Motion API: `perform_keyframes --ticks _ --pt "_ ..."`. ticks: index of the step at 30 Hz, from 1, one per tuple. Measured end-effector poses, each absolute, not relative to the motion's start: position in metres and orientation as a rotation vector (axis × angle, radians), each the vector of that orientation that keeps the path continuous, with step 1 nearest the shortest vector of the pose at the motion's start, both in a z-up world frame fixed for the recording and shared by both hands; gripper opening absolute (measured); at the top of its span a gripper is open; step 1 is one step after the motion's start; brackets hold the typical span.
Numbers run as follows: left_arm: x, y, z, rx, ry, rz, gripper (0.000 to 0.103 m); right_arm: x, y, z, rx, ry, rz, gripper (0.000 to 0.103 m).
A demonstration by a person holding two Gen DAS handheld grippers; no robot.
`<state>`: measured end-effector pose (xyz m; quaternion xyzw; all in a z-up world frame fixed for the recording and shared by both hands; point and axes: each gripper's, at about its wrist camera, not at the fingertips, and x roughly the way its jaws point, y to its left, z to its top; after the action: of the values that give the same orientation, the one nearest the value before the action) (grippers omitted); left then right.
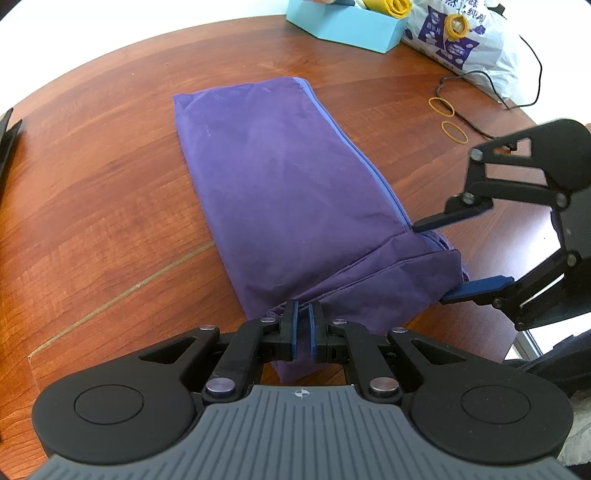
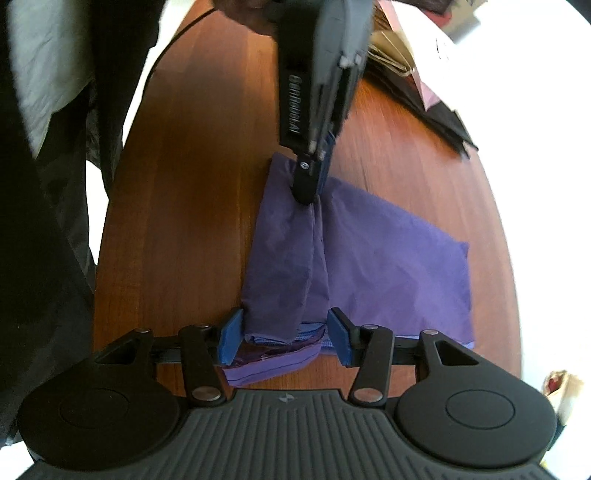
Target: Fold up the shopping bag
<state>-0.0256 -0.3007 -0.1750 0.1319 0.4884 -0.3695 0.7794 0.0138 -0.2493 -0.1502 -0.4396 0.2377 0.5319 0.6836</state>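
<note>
Box [image 1: 347, 27] holds yellow rolls; left tongs [image 1: 303, 326] pinch purple bag [image 1: 280, 177], right tongs [image 2: 282, 334] gape around its fold.

Bright daylight blows out the corners and backgrounds of both fisheye views, glare streaks the curved-looking wooden table [image 1: 110, 155], and the left gripper [image 2: 312, 192] looks motion-blurred.

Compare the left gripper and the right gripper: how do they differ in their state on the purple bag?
The left gripper is shut, pinching a thin fold of the purple bag; the right gripper stands wider, straddling the bag's thick rolled end. The left gripper grips the near edge, the right gripper the side. Both have blue pads.
</note>
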Motion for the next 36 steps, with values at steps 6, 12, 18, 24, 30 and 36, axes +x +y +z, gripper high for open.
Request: perform_keyframes --ticks 6,12,18,24,30,36 --pt "-0.026 -0.301 -0.175 0.283 1.058 -0.796 0.008 0.056 -0.249 -0.145 -0.794 0.748 1.279 0.056" --pt "-0.028 -0.301 -0.175 0.28 1.051 -0.795 0.008 0.08 -0.265 -0.147 -0.604 0.892 1.347 0.038" --pt "-0.049 -0.295 -0.16 0.377 0.893 -0.873 0.025 0.109 -0.278 -0.153 -0.385 1.042 1.392 0.028" --pt "-0.07 -0.288 -0.146 0.509 0.742 -0.985 0.04 0.135 -0.291 -0.164 -0.168 1.177 1.403 0.025" --pt "-0.074 -0.299 -0.157 0.645 0.705 -1.021 0.04 0.158 -0.295 -0.181 0.011 1.288 1.413 0.022" --pt "-0.073 -0.302 -0.169 0.727 0.7 -1.067 0.04 0.183 -0.296 -0.185 0.147 1.334 1.437 0.021"
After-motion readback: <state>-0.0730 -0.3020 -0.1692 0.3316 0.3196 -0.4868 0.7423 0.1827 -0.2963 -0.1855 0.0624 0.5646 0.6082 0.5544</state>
